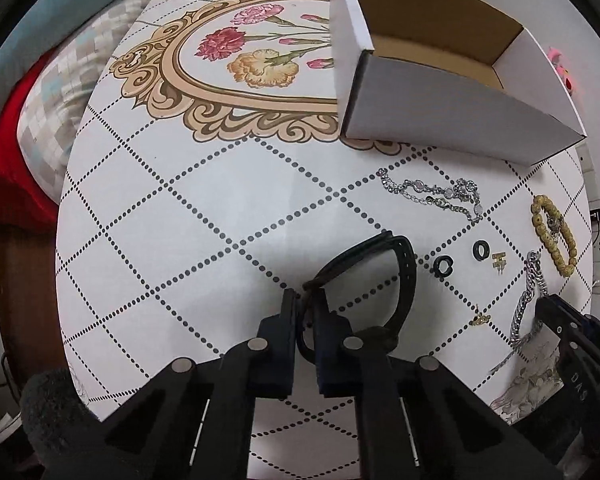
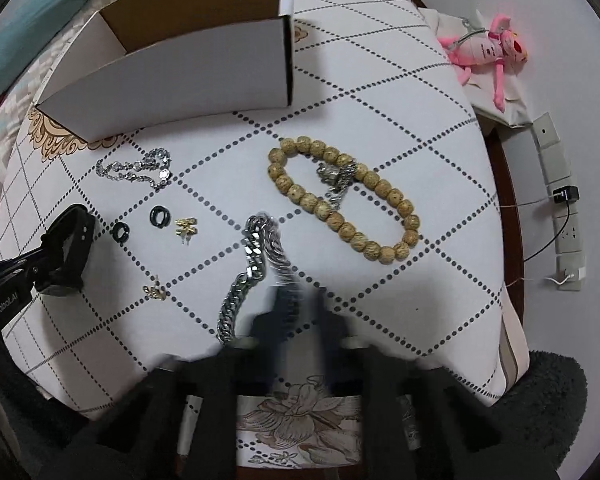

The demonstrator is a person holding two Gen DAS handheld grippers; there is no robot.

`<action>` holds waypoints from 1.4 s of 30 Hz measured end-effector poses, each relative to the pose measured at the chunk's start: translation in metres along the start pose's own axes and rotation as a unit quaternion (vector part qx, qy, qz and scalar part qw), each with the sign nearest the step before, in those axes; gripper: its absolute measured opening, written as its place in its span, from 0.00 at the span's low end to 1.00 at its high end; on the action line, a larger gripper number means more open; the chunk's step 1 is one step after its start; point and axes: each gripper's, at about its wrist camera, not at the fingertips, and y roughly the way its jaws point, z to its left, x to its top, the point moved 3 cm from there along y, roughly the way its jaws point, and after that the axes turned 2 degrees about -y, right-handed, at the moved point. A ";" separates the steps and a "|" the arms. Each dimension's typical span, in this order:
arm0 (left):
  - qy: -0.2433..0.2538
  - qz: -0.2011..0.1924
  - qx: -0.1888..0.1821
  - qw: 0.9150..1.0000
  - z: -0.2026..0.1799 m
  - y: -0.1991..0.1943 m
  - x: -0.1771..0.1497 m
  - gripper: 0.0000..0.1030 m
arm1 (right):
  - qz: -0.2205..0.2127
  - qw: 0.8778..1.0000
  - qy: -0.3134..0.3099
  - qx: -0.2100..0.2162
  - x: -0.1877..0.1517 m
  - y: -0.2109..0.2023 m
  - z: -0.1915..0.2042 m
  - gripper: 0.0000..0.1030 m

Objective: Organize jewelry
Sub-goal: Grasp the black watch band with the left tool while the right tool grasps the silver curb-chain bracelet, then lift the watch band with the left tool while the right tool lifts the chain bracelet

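My left tongs [image 1: 305, 309], lettered "GenRobot.AI", clench the black leather strap bracelet [image 1: 384, 264] above the patterned desk [image 1: 180, 200]; right tongs [image 2: 296, 300] blur over the silver curb-chain bracelet [image 2: 252, 256], grip unclear.

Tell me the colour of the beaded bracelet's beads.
Tan with dark speckles; the beaded bracelet shows best in the right wrist view.

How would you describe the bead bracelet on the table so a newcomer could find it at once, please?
Start at the open white cardboard box on the patterned table. On the table in front of its right corner lies the bead bracelet, a long loop. It alone has round tan beads; the neighbouring chunky silver chain is metal links.
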 end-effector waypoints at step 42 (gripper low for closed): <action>0.019 0.007 -0.084 0.996 0.003 -0.015 0.015 0.28 | -0.089 0.988 0.039 0.122 0.036 -0.097 -0.026 0.04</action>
